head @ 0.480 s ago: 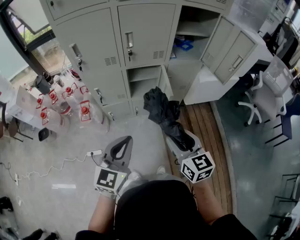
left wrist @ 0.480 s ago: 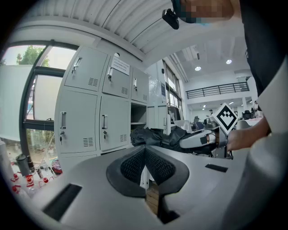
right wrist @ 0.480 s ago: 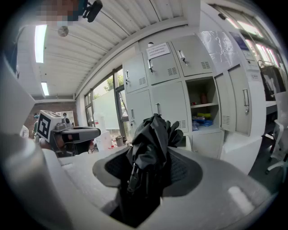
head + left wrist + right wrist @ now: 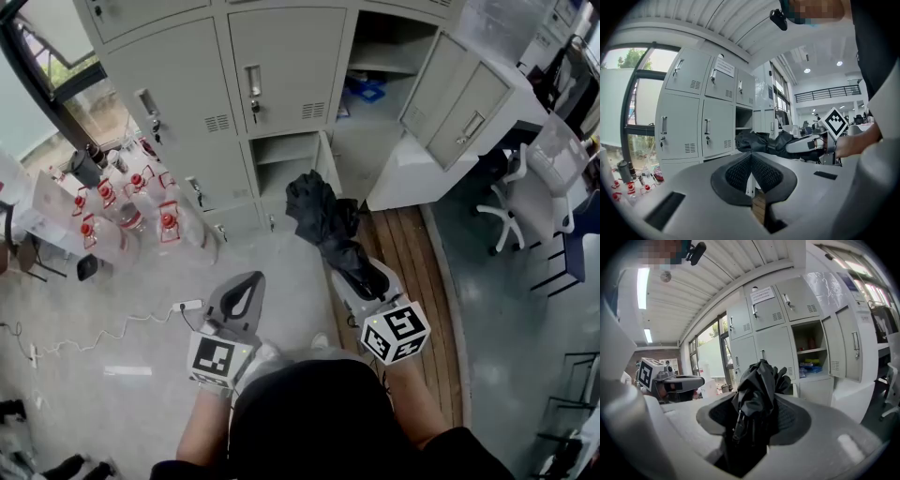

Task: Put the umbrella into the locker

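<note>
A folded black umbrella point(image 4: 326, 225) sticks out forward from my right gripper point(image 4: 361, 281), whose jaws are shut on its lower end; its bunched tip points at the small open locker compartment point(image 4: 286, 169). The right gripper view shows the umbrella point(image 4: 757, 394) wedged between the dark pads, with the grey lockers point(image 4: 773, 329) behind it. My left gripper point(image 4: 236, 298) hovers over the floor to the left, its pads touching and nothing between them. From the left gripper view point(image 4: 751, 164) the umbrella point(image 4: 759, 140) and right gripper appear off to the right.
Grey lockers point(image 4: 187, 103) fill the far side; a taller cabinet point(image 4: 384, 56) stands open with blue items on a shelf. Several clear bottles with red caps point(image 4: 131, 211) sit on the floor at left, near a white cable. A wooden platform point(image 4: 403, 253) and office chair point(image 4: 530, 187) lie to the right.
The umbrella and right gripper have barely shifted. The left gripper stays where it was.
</note>
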The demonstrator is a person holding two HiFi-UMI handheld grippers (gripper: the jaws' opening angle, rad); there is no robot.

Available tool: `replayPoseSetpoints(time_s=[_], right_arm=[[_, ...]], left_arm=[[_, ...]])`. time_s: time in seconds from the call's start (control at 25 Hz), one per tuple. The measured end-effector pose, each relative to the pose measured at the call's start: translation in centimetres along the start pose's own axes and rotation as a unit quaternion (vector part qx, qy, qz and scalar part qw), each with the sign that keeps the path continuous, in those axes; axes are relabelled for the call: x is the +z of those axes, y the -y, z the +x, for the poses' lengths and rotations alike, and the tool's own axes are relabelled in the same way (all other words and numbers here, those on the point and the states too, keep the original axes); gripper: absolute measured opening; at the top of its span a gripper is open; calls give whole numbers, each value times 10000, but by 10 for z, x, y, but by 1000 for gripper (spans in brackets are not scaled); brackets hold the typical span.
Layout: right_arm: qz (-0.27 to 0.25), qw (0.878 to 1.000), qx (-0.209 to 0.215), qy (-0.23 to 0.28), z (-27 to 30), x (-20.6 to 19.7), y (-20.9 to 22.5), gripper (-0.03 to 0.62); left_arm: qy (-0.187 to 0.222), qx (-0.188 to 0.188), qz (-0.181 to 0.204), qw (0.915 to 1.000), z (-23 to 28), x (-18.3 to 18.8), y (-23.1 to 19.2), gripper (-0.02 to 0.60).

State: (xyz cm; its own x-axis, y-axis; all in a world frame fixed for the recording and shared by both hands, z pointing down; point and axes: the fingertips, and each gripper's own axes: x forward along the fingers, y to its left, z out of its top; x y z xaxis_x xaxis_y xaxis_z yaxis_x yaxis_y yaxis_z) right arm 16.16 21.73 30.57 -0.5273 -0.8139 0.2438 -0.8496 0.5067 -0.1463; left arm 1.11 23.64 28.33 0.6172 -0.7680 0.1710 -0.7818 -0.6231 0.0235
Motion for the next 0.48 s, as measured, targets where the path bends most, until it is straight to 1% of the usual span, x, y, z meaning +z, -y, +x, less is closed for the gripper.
replayPoseSetpoints(time_s=[0.12,0.16,0.28,0.48], right_arm=[[-2,10000,28,72,-2,2,10,209],[-35,9999,39,90,-3,3,13,209],[-113,9998,97,126,-5,4,23,209],[-51,9996,253,151,-10,1,47,209]], left_arm=[[53,-63,385,9992,7,-5,3,11],[46,-57,423,9991,10,-5,4,11],[-47,35,271,9996,18,-3,12,11],[-151,143,410,9989,36,-3,29,11]])
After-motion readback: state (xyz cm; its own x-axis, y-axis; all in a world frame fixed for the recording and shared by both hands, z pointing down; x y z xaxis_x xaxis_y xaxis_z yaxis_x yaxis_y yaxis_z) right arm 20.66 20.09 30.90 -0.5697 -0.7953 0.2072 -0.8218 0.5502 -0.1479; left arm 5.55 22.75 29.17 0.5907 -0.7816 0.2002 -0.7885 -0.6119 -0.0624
